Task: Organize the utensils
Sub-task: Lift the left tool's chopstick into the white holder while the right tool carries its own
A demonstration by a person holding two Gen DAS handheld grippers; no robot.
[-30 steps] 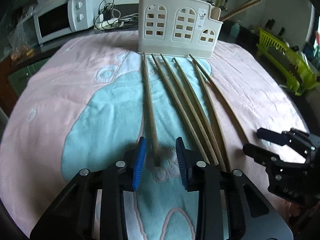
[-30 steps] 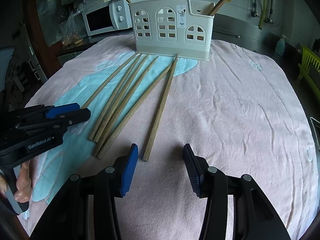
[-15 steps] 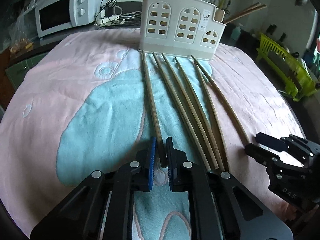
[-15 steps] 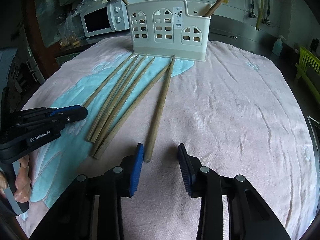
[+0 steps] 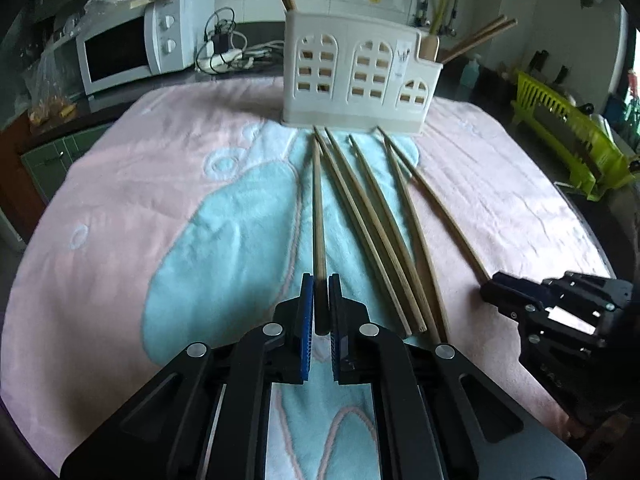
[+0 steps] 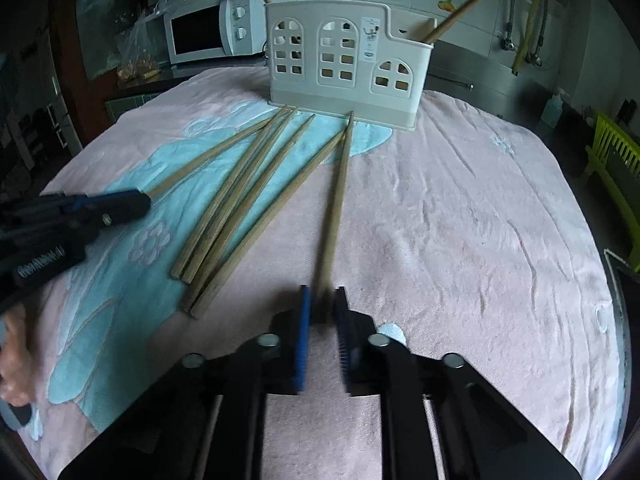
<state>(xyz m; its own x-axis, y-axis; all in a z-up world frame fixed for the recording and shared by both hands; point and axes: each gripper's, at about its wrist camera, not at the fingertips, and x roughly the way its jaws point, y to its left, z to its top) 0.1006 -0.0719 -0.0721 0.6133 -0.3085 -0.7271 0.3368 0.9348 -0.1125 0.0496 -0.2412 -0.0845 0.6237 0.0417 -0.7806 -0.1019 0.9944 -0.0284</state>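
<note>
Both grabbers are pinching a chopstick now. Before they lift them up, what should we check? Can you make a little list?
1. left gripper shut on the leftmost chopstick: ok.
2. right gripper shut on the rightmost chopstick: ok, though the near end is blurred.
3. Each gripper holds only one stick; the four loose chopsticks lie between them, untouched: ok.
4. Both grips are at the near ends, so the far tips may droop on lifting: cannot tell.
5. white holder standing upright on the towel: ok.
6. Room in the holder beside the sticks already inside: cannot tell.
</note>
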